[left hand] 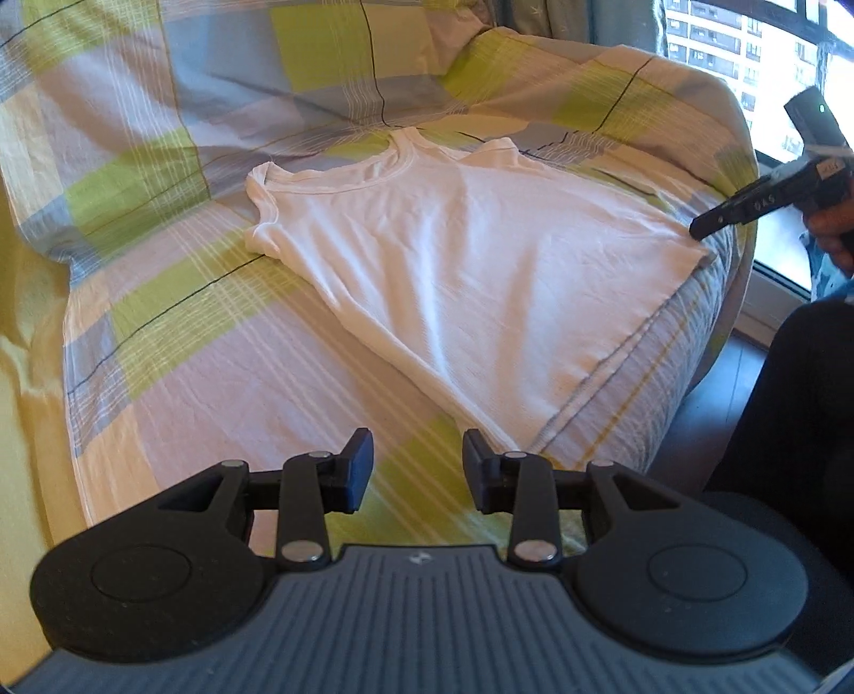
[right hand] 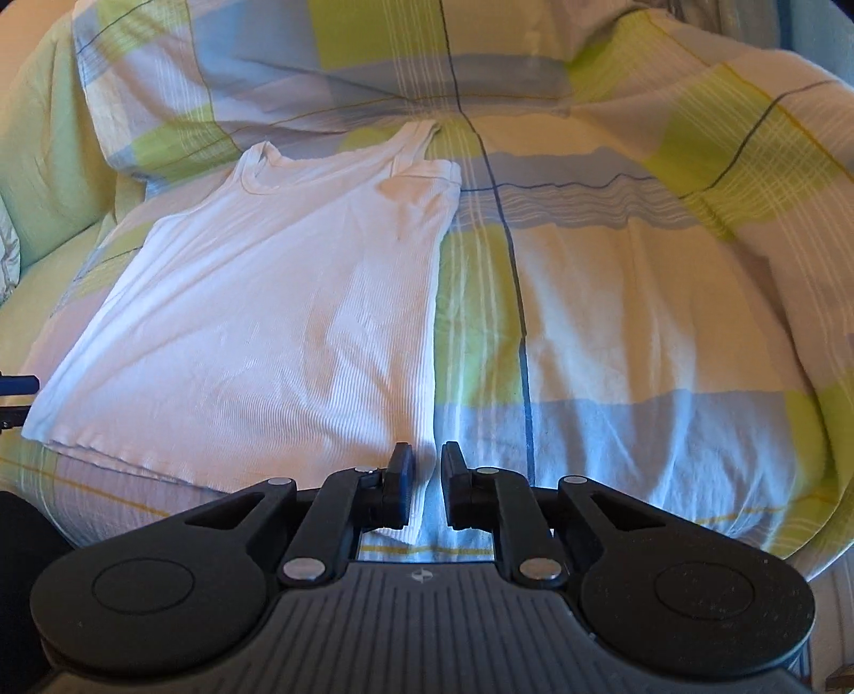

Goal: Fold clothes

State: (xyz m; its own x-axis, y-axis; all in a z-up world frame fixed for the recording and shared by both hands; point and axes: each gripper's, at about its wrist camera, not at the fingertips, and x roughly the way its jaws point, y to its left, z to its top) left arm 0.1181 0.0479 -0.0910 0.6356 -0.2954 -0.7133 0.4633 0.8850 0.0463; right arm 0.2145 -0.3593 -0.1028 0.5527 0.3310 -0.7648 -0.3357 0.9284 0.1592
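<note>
White ribbed sleeveless cotton top [left hand: 469, 256] lies flat on the bed's green-blue-cream checked cover [left hand: 176, 363]. Left gripper [left hand: 418, 470] jaws part-open, empty, just beside the hem's near corner. Right gripper [right hand: 427, 483] jaws narrow, straddling the hem's other corner, pads not pressing it.

- We saw daylight come in from the window [left hand: 747, 48], which was blown out.
- Fisheye bending curved the bed cover [left hand: 160, 331] at the edges.
- Far corners looked soft, perhaps motion blur.
</note>
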